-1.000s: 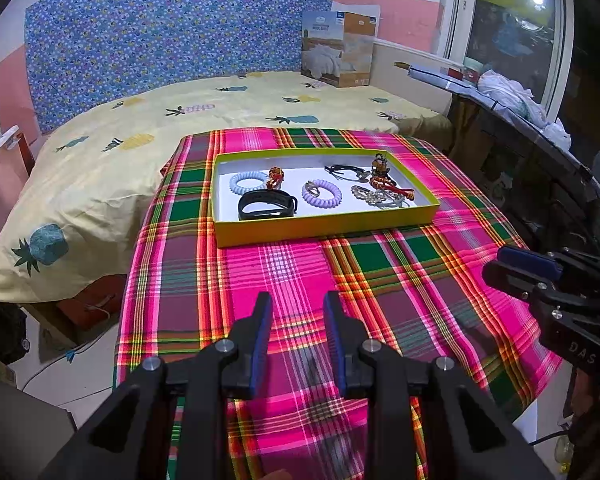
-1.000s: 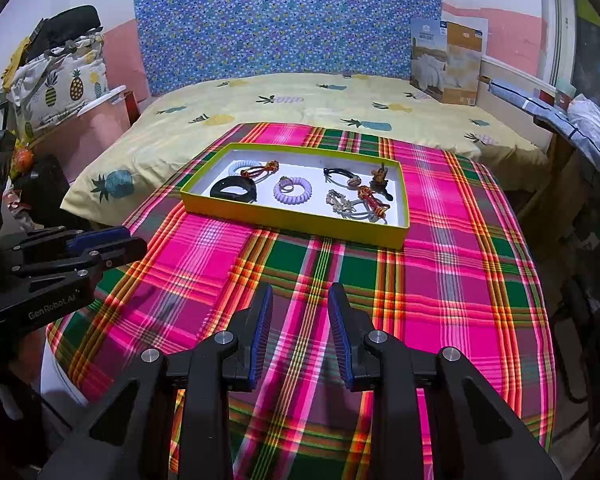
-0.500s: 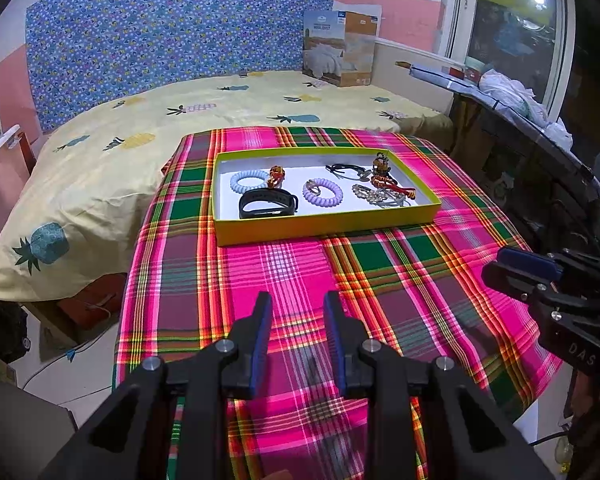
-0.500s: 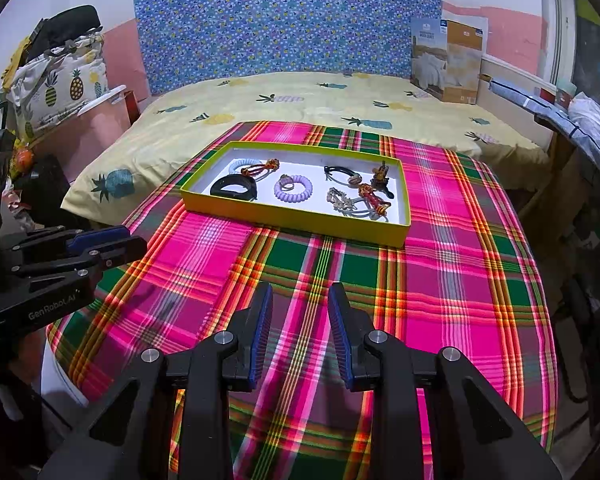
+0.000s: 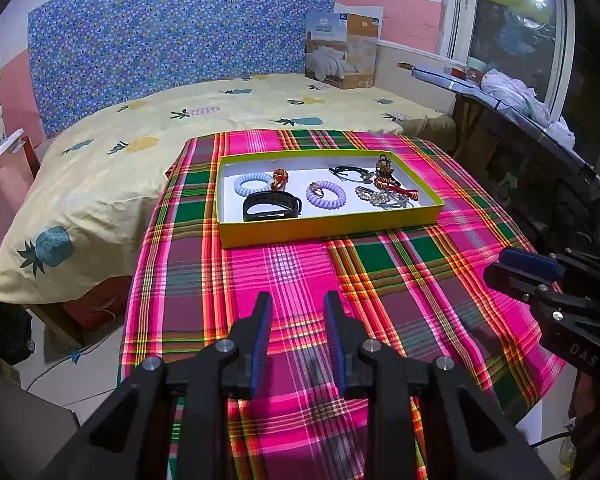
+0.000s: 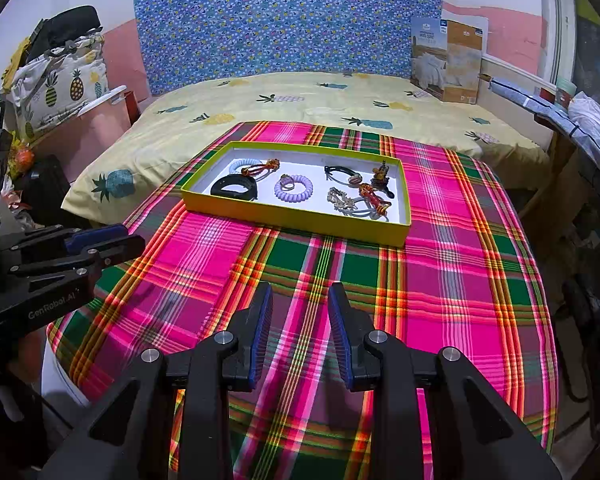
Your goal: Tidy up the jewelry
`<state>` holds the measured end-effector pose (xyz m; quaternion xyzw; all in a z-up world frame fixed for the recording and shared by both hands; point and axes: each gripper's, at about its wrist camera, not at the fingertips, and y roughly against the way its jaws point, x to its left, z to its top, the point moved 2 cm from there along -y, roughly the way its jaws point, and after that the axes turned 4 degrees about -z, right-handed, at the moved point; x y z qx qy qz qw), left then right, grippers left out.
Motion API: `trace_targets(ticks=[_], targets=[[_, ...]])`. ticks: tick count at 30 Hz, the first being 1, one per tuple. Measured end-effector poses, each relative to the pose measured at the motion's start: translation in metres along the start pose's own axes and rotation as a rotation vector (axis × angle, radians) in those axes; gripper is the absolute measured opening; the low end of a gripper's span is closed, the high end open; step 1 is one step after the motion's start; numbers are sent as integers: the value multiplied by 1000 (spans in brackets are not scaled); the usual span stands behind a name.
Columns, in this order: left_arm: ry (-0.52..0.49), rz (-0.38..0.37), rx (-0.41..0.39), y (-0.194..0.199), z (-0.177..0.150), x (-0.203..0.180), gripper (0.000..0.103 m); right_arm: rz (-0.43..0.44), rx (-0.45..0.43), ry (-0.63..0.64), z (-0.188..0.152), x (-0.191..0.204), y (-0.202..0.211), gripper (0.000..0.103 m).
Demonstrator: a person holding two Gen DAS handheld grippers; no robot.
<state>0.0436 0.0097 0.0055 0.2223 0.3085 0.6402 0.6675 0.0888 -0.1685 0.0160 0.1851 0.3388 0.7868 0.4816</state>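
Yellow-walled tray (image 5: 332, 229) holds bracelets and coiled hair ties.

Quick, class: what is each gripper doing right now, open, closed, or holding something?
Left gripper: open, holding nothing.
Right gripper: open, holding nothing.

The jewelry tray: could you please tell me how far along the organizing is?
Nothing looks sorted yet. The black band, purple coil tie and tangled bracelets lie loose in the yellow tray. Nothing is in hand: the left gripper and right gripper are open above the plaid cloth. All picking remains.
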Motion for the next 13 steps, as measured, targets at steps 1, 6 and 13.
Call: trace_targets(ticks=[1, 6, 13], targets=[[1, -4, 0, 0, 0, 0, 28, 0, 0, 0, 0, 0, 0, 29], [7, 5, -3, -1, 0, 1, 28, 0, 0, -1, 0, 0, 0, 29], [8, 8, -3, -2, 0, 1, 28, 0, 0, -1, 0, 0, 0, 29]])
